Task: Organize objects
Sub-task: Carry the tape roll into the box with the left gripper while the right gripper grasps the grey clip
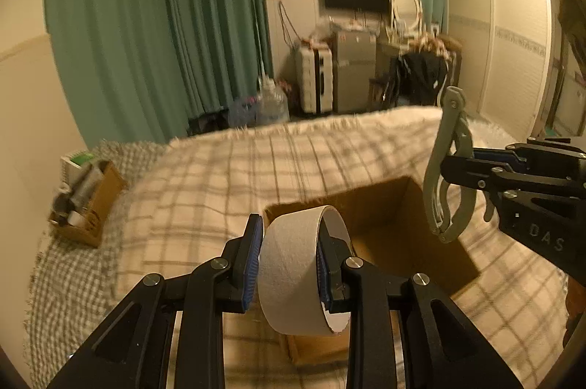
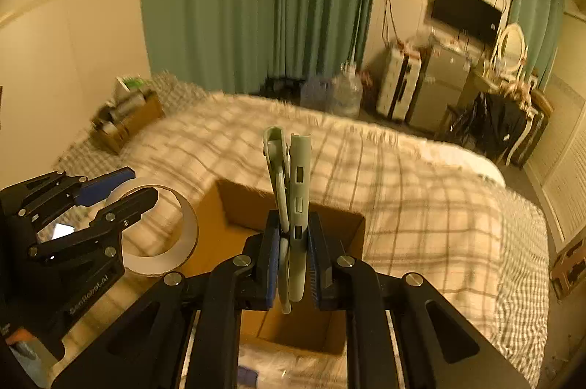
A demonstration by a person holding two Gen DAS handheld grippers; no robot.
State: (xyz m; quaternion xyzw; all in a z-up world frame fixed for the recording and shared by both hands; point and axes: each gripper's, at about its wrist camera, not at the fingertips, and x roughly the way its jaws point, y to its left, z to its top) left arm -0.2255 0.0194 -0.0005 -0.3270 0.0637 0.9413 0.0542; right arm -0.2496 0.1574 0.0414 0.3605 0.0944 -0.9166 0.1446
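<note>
Checked bedding covers the bed (image 1: 227, 169), where an open box (image 1: 410, 228) sits. Left tongs (image 1: 289, 260) clench a tape roll (image 1: 293, 271) over the box's near edge. Right tongs (image 2: 291, 264) clamp a pale green folded tool (image 2: 293, 191) upright above the box.

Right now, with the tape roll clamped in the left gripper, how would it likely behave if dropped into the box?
The tape roll looks like a stiff, hollow ring, probably light. Being round, it may roll on the cardboard box floor unless it lands flat. The left gripper shows no visible crushing.
</note>
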